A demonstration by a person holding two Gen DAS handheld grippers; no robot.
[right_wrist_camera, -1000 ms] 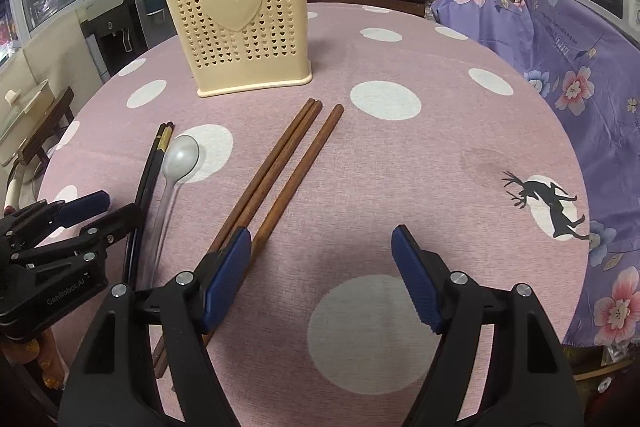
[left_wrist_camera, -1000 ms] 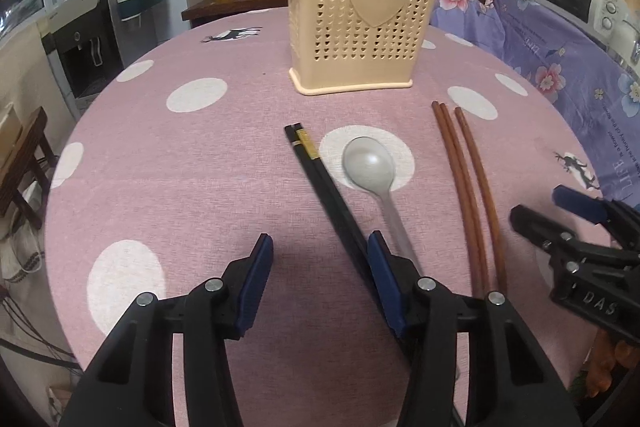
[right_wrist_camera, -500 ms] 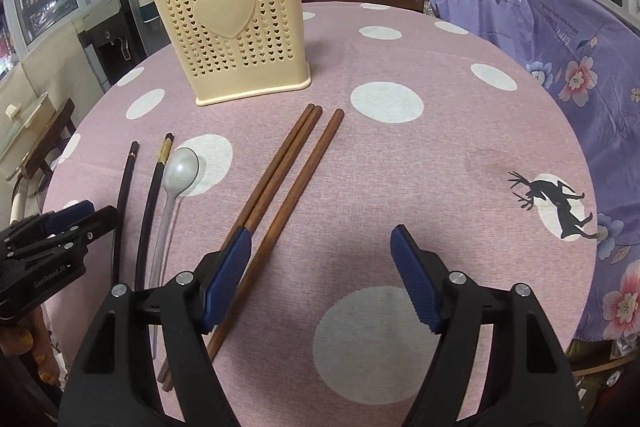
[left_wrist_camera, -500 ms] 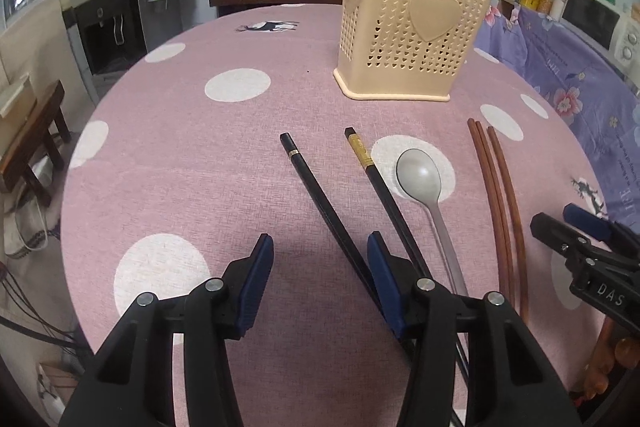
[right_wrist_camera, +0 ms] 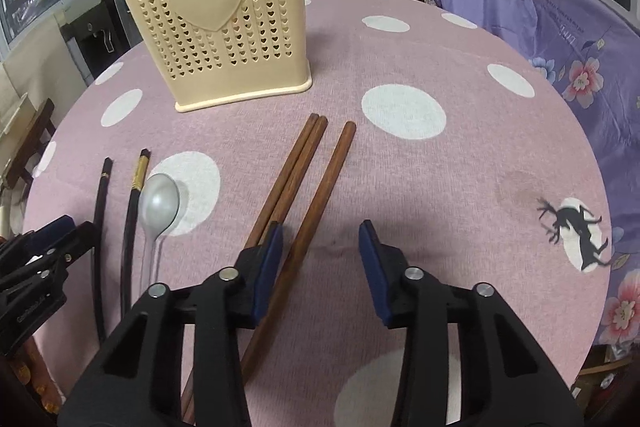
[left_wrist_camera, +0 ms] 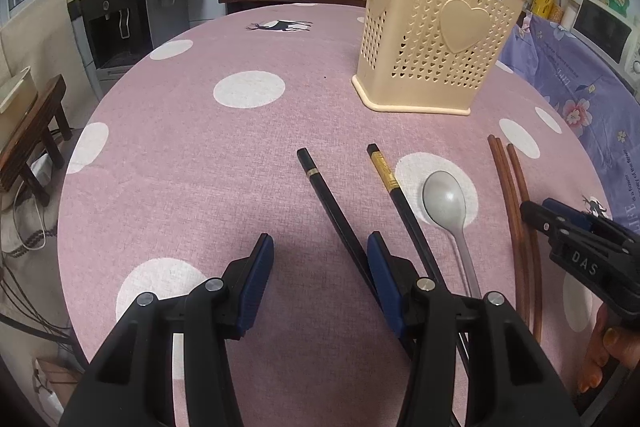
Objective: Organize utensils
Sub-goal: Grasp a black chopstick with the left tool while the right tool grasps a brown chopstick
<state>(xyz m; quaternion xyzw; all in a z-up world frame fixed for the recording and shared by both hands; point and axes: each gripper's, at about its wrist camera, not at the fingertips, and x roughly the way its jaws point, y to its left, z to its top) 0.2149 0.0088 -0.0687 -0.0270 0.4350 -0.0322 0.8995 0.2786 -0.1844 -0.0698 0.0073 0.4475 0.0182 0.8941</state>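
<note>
**Utensils laid out, both tongs low over the bench**

Bench (left_wrist_camera: 168, 155) first: round, under a pink cloth with white dots, filling both wrist views. At its far side stands the cream holder (left_wrist_camera: 434, 39), upright, perforated with small hearts and one big heart on its face; a few handles poke out of its top. It stands well clear of everything lying loose in front of it.

And here are the left tongs (left_wrist_camera: 320, 267), jaws part open with nothing between the blue pads. The nearer black chopstick (left_wrist_camera: 332, 209) runs in under the right-hand pad, though whether pad and stick touch I cannot tell. Its partner, the black chopstick with the gold band (left_wrist_camera: 400, 197), lies apart from it, the two splayed wide at their far ends.

Over to the right tongs (right_wrist_camera: 320, 255), and those jaws have just been closing. They now stand fairly narrow, yet not gripping. One brown chopstick (right_wrist_camera: 320, 195) passes between the pads, just beside the left-hand one, while the pair of brown chopsticks (right_wrist_camera: 292, 171) lying side by side runs under that same left-hand pad, outside the gap.

Smallest piece: the grey spoon (left_wrist_camera: 446, 203), bowl up on a white dot, lying between the gold-banded chopstick and the brown ones.
</note>
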